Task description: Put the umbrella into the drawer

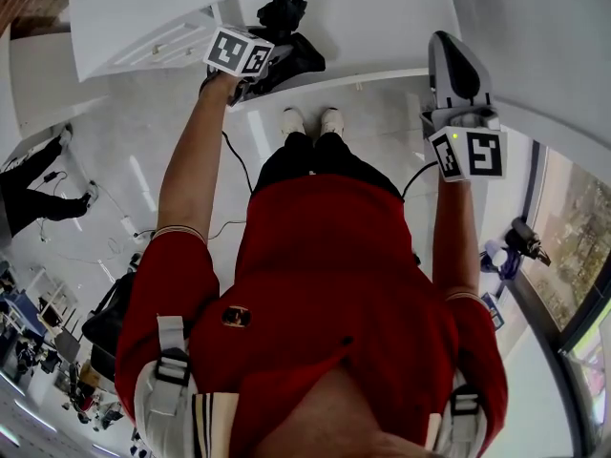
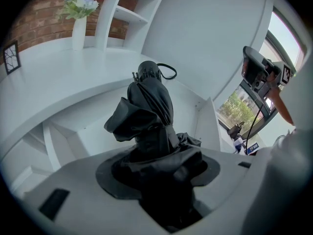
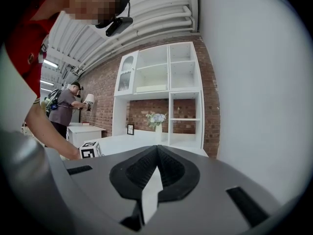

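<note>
Starting with the head view, a person in a red shirt is seen from above, with 1 hand-held gripper in each hand. The left hand-held gripper is clamped on a black folded umbrella, which is held out over a white surface. The right hand-held gripper is raised well apart from it.

In the left gripper view, the jaws are seen closed on the umbrella's bunched fabric, and the umbrella stands upright above them, its strap loop at the top. A vase of flowers is seen on the surface beyond.

In the right gripper view, the 2 jaws are pressed together at their tips with nothing between them. A white shelving unit is shown against a brick wall.
</note>
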Motion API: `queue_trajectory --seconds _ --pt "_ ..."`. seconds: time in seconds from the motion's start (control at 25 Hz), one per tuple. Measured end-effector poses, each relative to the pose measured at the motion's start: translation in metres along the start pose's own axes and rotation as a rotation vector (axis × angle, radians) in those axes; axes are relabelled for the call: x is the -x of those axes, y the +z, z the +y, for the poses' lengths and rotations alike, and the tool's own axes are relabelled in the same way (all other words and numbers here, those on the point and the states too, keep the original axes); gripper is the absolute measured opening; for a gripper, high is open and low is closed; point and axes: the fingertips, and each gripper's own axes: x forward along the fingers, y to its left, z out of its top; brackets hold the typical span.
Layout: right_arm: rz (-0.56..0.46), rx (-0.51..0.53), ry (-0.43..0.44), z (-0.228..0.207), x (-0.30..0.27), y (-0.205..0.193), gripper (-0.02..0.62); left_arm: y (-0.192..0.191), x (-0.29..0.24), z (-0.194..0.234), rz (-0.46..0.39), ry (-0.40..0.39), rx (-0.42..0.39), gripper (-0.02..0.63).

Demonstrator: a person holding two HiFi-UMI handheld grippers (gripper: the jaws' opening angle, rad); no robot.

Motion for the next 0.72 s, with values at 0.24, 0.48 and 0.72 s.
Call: queue_trajectory --seconds 0.24,0.48,0.72 --pt "0.012 -0.002 -0.01 -0.004 -0.005 -0.002 -0.002 -0.012 -0.015 0.007 0.079 0.013 0.052 0.249" --pt "0.025 -0.009 -0.019 -0.012 -0.004 -0.007 -0.002 -0.016 -0.026 0.012 0.131 0.042 0.114 0.249" --pt "0.033 -0.006 -0.012 -0.011 -0.015 -0.007 -0.002 -0.014 -0.031 0.032 0.139 0.131 0.247 0.25"
